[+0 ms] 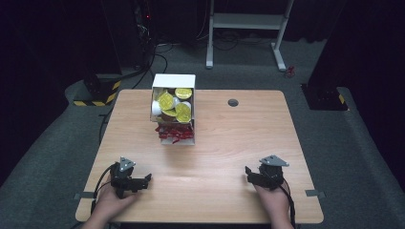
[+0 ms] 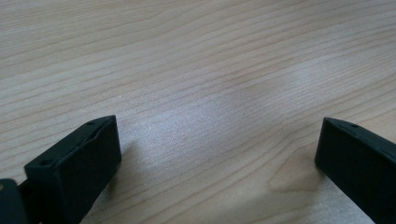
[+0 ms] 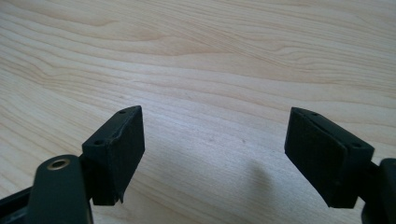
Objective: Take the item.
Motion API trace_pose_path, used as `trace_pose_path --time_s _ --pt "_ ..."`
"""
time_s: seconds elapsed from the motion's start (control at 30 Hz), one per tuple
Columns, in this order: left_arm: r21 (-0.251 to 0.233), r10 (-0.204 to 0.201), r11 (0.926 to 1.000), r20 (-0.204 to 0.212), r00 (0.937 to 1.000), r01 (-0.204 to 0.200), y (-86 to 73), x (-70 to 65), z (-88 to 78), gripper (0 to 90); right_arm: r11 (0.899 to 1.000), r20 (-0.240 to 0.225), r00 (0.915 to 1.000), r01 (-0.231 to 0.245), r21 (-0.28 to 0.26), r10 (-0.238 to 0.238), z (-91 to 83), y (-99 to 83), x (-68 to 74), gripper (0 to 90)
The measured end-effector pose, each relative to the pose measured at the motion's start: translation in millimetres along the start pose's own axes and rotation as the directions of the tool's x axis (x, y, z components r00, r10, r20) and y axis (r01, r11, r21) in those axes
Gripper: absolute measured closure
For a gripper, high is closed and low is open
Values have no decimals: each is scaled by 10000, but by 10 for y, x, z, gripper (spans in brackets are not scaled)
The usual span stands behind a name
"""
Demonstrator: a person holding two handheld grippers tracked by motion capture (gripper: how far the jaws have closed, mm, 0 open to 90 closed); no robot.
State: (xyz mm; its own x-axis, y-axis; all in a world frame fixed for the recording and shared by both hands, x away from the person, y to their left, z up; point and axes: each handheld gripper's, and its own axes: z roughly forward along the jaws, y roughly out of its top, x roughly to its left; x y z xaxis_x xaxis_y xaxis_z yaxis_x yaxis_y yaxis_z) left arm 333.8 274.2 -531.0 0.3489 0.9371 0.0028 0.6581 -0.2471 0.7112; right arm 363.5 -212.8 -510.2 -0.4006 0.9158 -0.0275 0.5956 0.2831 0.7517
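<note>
Resting on the table (image 1: pixel 229 143) near the person, both grippers, left (image 1: pixel 143 180) and right (image 1: pixel 249 172), stood jaws apart and empty, the box (image 1: pixel 173 109) of cups still untouched, nothing apparently begun.

1. One wooden table (image 1: pixel 224 143), the landmark for every place given below.
2. One white box (image 1: pixel 173 107), standing on the far half of the table, left of its middle.
3. Four yellow-lidded cups (image 1: pixel 166 100) can be counted in the box's upper part; any lying beneath them cannot be told.
4. One heap of red wrapped pieces (image 1: pixel 174 132) in the box's near part, too small to count singly.
5. One round grommet hole (image 1: pixel 233 102) in the table, right of the box.
6. Two grippers at the table's near edge: left gripper (image 1: pixel 143 180) and right gripper (image 1: pixel 249 172), one at each near corner.
7. Two hands, one on each gripper.
</note>
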Motion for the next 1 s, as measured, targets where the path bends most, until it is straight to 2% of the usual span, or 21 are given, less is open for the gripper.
trace_pose_path --time_s 0.37,0.67,0.8,1.0 --pt "3 27 10000 -14 10000 -27 0 2 -1 6 9993 -456 9990 -20 -385 2 -17 16 117 279" --pt "15 15 10000 -11 10000 -15 0 1 -1 6 9993 -702 9975 -86 -367 60 -18 27 175 361" --pt "-2 -14 10000 2 10000 14 0 -1 0 6 9990 -813 9964 -284 -346 255 -8 37 235 401" --pt "3 1 10000 -1 10000 -1 0 0 0 6 9982 -1022 9945 -301 -518 247 6 72 321 454"
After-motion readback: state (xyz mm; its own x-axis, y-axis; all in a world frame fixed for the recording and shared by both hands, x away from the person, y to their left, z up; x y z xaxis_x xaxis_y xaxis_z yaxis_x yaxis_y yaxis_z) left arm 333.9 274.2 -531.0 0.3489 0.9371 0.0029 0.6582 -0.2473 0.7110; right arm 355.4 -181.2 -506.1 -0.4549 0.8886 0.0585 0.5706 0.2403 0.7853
